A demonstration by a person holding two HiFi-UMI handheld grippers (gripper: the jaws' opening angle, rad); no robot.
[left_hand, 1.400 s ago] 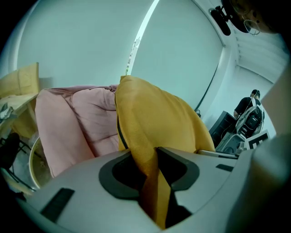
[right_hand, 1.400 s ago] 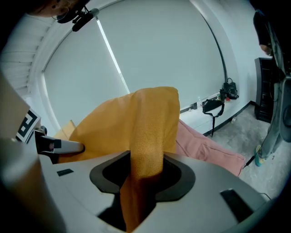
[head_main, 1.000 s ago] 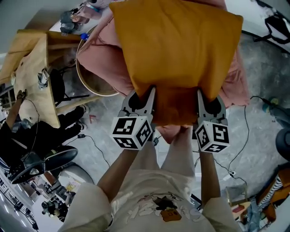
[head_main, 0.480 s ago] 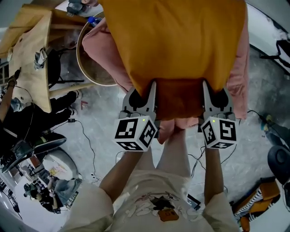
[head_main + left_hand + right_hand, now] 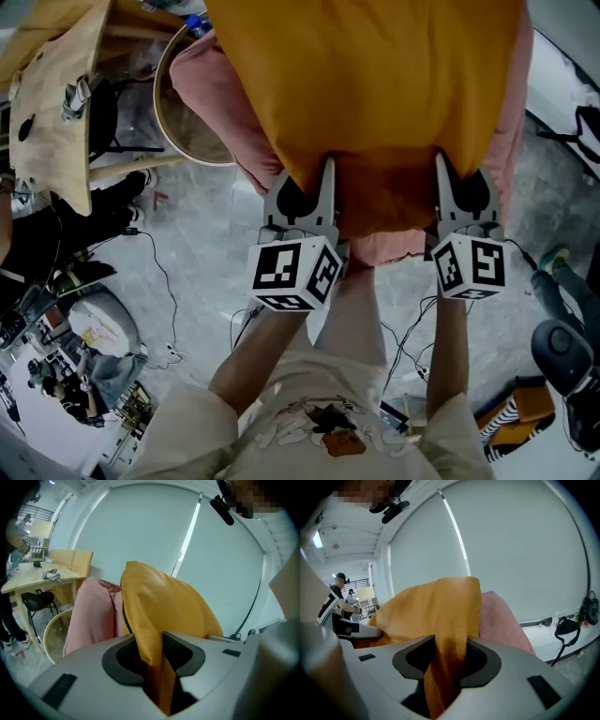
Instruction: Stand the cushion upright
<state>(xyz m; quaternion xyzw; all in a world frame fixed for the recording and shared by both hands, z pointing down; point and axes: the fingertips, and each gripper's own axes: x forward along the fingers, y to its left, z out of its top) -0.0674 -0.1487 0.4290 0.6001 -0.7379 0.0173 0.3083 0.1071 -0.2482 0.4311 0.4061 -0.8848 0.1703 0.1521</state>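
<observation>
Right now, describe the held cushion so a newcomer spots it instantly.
In the head view, find the pink padded fabric mass at top centre, beside the round tan-rimmed tub. In front of it is the mustard-orange square fabric cushion, its near edge pinched by the fingers of the left gripper and right gripper. It is the only orange piece and the only one held.

Cushion point(image 5: 366, 84) before padded seat point(image 5: 220, 103), round tub point(image 5: 183, 127) left, table point(image 5: 42, 141) beyond
</observation>
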